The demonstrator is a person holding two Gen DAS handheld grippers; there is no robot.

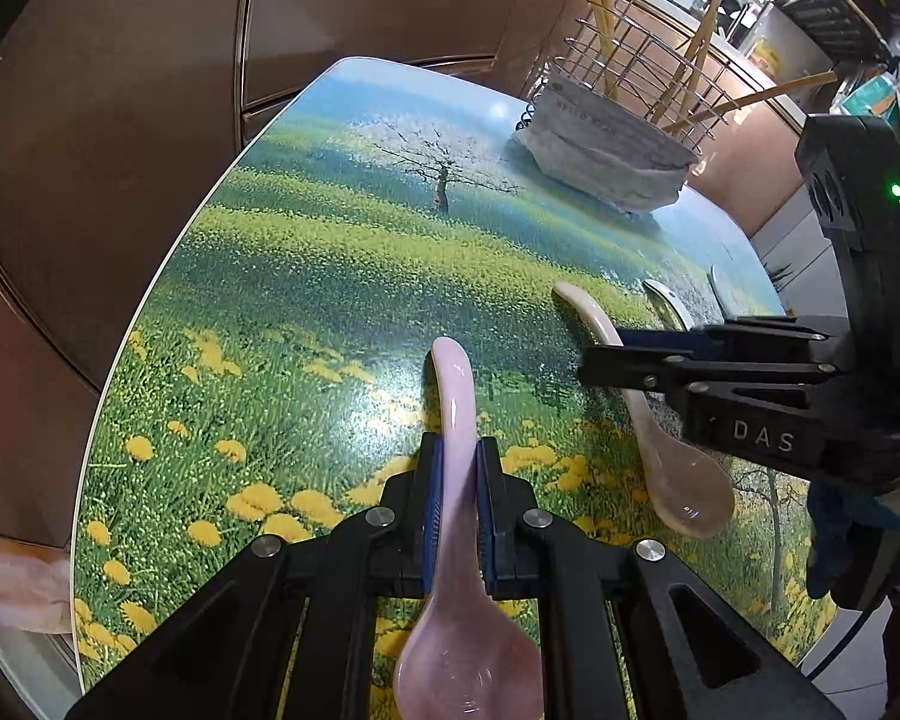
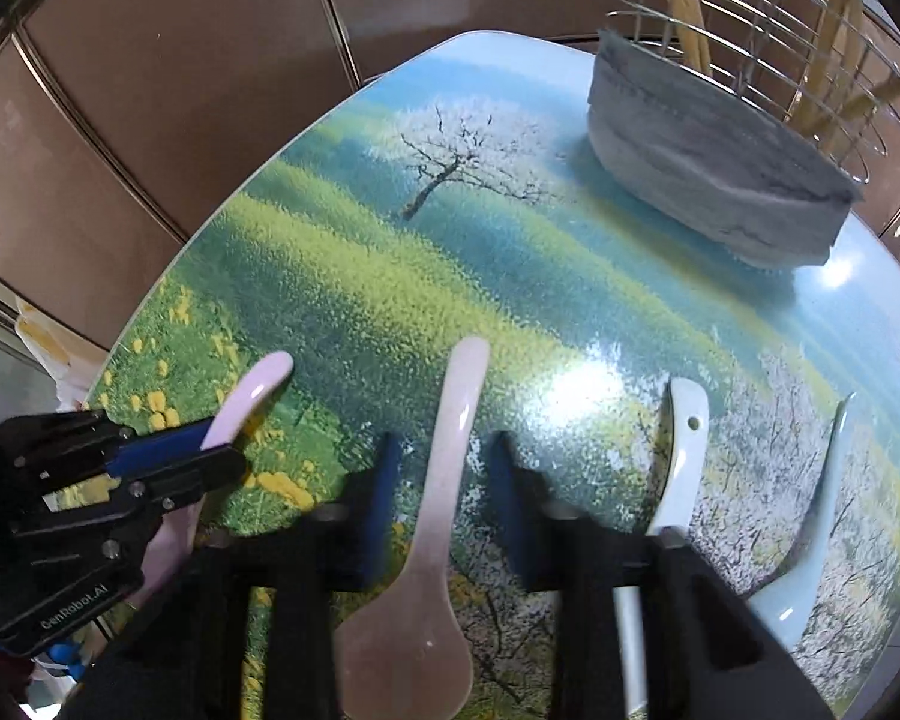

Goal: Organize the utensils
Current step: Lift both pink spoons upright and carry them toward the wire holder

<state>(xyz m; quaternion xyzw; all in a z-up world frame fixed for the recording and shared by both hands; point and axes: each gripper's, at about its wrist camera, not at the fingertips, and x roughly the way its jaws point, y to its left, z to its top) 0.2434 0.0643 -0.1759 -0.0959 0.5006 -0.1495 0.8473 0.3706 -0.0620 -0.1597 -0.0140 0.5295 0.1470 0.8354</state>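
Lilac spoon (image 1: 450, 384) pinched in left jaws, pale pink spoon (image 2: 450, 456) between spread right jaws

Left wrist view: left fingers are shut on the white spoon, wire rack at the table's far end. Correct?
No. The left wrist view shows the left fingers shut on the lilac spoon; the white spoon lies free on the table. The wire rack is at the far end.
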